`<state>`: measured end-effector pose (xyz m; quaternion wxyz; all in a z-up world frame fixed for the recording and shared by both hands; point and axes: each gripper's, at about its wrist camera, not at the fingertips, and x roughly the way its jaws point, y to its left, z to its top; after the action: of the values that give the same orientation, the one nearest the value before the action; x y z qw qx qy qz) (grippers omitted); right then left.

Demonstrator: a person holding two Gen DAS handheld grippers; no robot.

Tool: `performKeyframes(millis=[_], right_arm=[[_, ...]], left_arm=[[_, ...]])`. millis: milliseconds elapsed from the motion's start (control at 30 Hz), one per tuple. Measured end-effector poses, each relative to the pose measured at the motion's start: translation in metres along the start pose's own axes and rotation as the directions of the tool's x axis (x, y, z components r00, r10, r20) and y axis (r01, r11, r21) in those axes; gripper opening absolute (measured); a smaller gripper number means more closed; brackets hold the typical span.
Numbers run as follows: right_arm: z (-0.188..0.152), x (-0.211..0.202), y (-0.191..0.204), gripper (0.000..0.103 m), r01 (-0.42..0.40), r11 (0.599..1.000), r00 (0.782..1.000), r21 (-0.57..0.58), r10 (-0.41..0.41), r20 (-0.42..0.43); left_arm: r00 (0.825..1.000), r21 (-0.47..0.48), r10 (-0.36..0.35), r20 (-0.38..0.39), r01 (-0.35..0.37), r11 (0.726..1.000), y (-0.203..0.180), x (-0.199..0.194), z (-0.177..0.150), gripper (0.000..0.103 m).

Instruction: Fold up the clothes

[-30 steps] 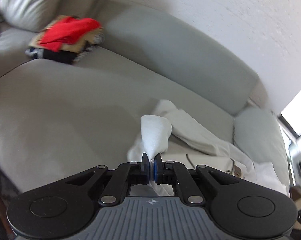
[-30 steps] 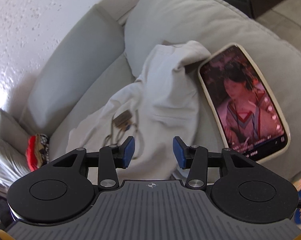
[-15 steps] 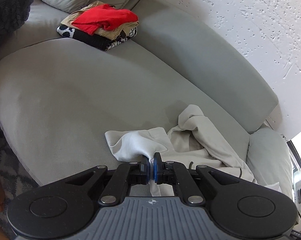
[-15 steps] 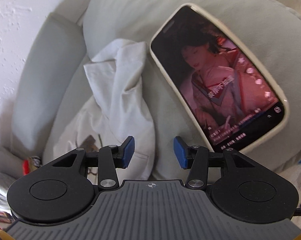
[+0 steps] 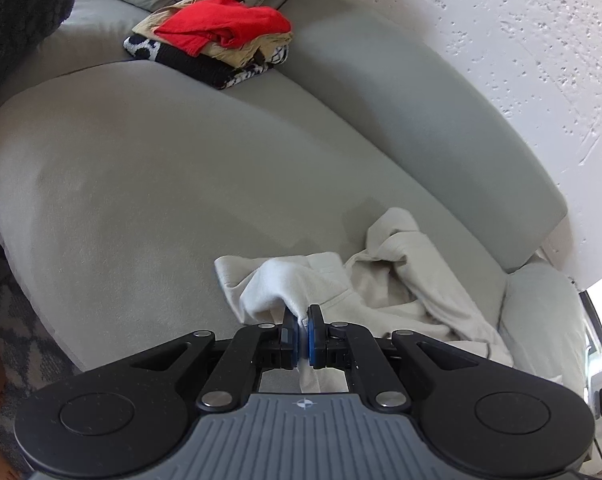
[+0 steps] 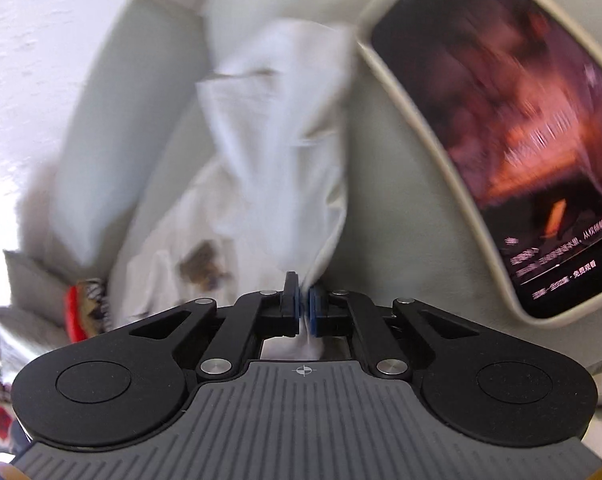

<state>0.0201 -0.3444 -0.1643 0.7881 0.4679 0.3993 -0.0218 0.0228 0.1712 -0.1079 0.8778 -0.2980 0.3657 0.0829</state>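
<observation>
Both claws, left claw and right claw, are clamped on the cream garment, crumpled on the sofa toward 3 o'clock; it looks soft, light, floppy, best pinched at hems or corners.

open sofa seat beside clothes pile

in the left wrist view a stack of folded clothes lay at the upper left on the sofa seat, a crumpled garment at lower right before the back cushion, and in the right wrist view a phone rested at the upper right beside the garment.
</observation>
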Motion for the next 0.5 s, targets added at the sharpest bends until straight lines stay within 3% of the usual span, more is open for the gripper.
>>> performKeyframes(millis=[67,133,200,233,267,300,367,400,433,467,500], right_arm=[[0.004,-0.023,0.024,0.003,-0.095,0.995,0.995,0.009,0.095,0.025],[0.017,-0.057,0.059,0.003,-0.2,0.98,0.976,-0.014,0.2,0.088],[0.031,-0.096,0.099,0.003,-0.285,0.955,0.94,-0.075,0.294,0.171],[0.036,-0.122,0.119,0.003,-0.327,0.937,0.911,-0.121,0.346,0.222],[0.04,-0.147,0.139,0.003,-0.364,0.916,0.876,-0.17,0.399,0.27],[0.04,-0.178,0.158,0.003,-0.403,0.886,0.828,-0.229,0.46,0.322],[0.03,-0.236,0.185,0.003,-0.44,0.825,0.705,-0.356,0.562,0.432],[0.022,-0.258,0.193,0.003,-0.424,0.81,0.657,-0.405,0.583,0.478],[0.015,-0.279,0.201,0.003,-0.403,0.796,0.606,-0.452,0.602,0.52],[0.01,-0.288,0.211,0.003,-0.367,0.806,0.61,-0.465,0.585,0.535],[0.011,-0.291,0.215,0.003,-0.356,0.819,0.639,-0.449,0.564,0.523]], left_arm=[[0.998,0.002,-0.05,0.028,0.05,0.999,-0.01,-0.015,0.008,0.003],[0.988,0.012,-0.129,0.089,0.129,0.992,-0.027,-0.038,0.028,0.003],[0.963,0.035,-0.213,0.163,0.21,0.977,-0.047,-0.065,0.053,0.002],[0.945,0.049,-0.256,0.205,0.251,0.967,-0.057,-0.08,0.065,0.002],[0.914,0.067,-0.306,0.266,0.299,0.952,-0.068,-0.101,0.079,0.002],[0.874,0.086,-0.359,0.329,0.35,0.933,-0.077,-0.123,0.092,0.002],[0.779,0.127,-0.447,0.441,0.438,0.89,-0.089,-0.168,0.108,0.002],[0.732,0.152,-0.478,0.486,0.468,0.87,-0.093,-0.19,0.114,0.002],[0.71,0.175,-0.488,0.508,0.47,0.865,-0.097,-0.206,0.117,0.002],[0.709,0.183,-0.491,0.506,0.467,0.865,-0.1,-0.215,0.12,0.002],[0.713,0.171,-0.499,0.493,0.483,0.859,-0.1,-0.219,0.123,0.002]])
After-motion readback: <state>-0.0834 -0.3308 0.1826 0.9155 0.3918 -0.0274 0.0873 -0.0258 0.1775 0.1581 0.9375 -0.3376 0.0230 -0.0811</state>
